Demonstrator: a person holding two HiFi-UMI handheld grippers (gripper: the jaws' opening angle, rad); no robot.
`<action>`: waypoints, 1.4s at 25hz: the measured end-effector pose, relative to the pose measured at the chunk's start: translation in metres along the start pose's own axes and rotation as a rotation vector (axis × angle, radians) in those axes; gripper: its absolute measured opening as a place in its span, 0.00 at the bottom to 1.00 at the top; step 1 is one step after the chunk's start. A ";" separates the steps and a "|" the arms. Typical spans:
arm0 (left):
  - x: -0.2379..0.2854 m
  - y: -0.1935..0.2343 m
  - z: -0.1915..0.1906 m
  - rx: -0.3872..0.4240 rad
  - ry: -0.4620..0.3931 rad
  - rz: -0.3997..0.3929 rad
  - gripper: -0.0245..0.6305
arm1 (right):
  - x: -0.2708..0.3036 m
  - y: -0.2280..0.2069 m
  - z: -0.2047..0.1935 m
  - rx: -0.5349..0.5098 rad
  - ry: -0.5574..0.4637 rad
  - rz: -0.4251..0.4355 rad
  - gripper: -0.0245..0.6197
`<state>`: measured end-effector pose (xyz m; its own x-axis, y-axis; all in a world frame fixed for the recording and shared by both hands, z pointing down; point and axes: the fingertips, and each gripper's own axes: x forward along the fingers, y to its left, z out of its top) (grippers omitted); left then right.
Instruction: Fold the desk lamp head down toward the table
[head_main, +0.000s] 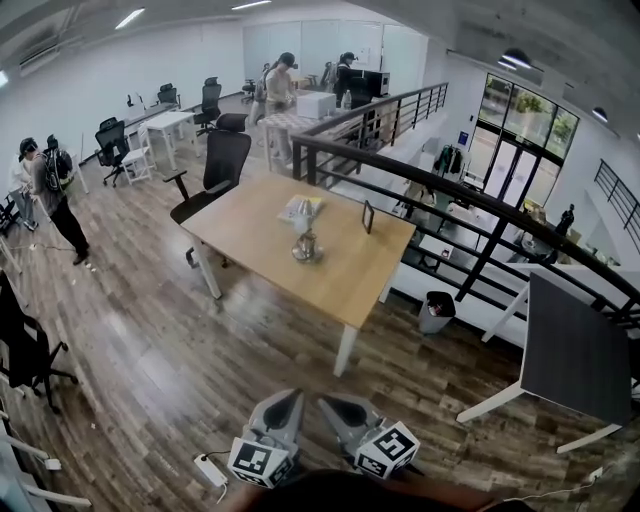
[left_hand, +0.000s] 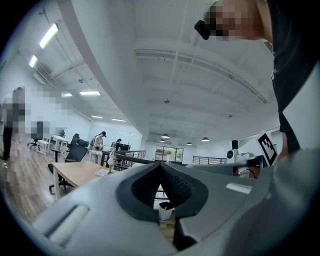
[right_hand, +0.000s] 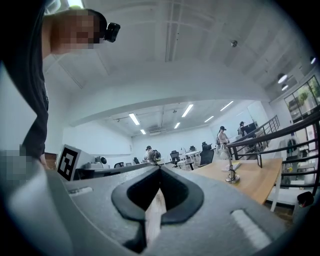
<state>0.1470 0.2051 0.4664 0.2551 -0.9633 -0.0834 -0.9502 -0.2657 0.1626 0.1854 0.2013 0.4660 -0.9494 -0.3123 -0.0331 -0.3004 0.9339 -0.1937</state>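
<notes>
Left gripper (head_main: 289, 400) and right gripper (head_main: 336, 406) sit side by side at the near edge of the head view, over the wood floor (head_main: 150, 340). Both have their jaws closed tip to tip with nothing gripped (each gripper view shows only background through the gap behind the tips). The wooden table (head_main: 262, 228) lies ahead, well apart from both. The desk lamp (head_main: 306, 240) stands near the table's middle on a round shiny base with its stem upright; the head angle is too small to tell. A light booklet (head_main: 300, 208) lies just beyond it, and a small dark stand (head_main: 368, 216) is to the right. A black office chair (head_main: 215, 165) is at the table's far-left end — a black railing (head_main: 420, 175) runs along the right.
</notes>
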 end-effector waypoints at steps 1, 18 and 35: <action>-0.001 0.008 0.002 0.003 0.002 -0.005 0.04 | 0.010 0.002 0.001 -0.001 -0.001 -0.002 0.04; -0.002 0.114 0.007 -0.057 0.014 0.042 0.04 | 0.120 0.002 -0.022 -0.001 0.054 0.060 0.04; 0.135 0.190 -0.001 -0.057 0.020 0.044 0.04 | 0.210 -0.133 -0.001 0.021 0.065 0.098 0.04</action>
<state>0.0012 0.0247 0.4872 0.2175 -0.9745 -0.0559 -0.9491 -0.2245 0.2210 0.0257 0.0116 0.4856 -0.9782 -0.2075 0.0108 -0.2050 0.9553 -0.2129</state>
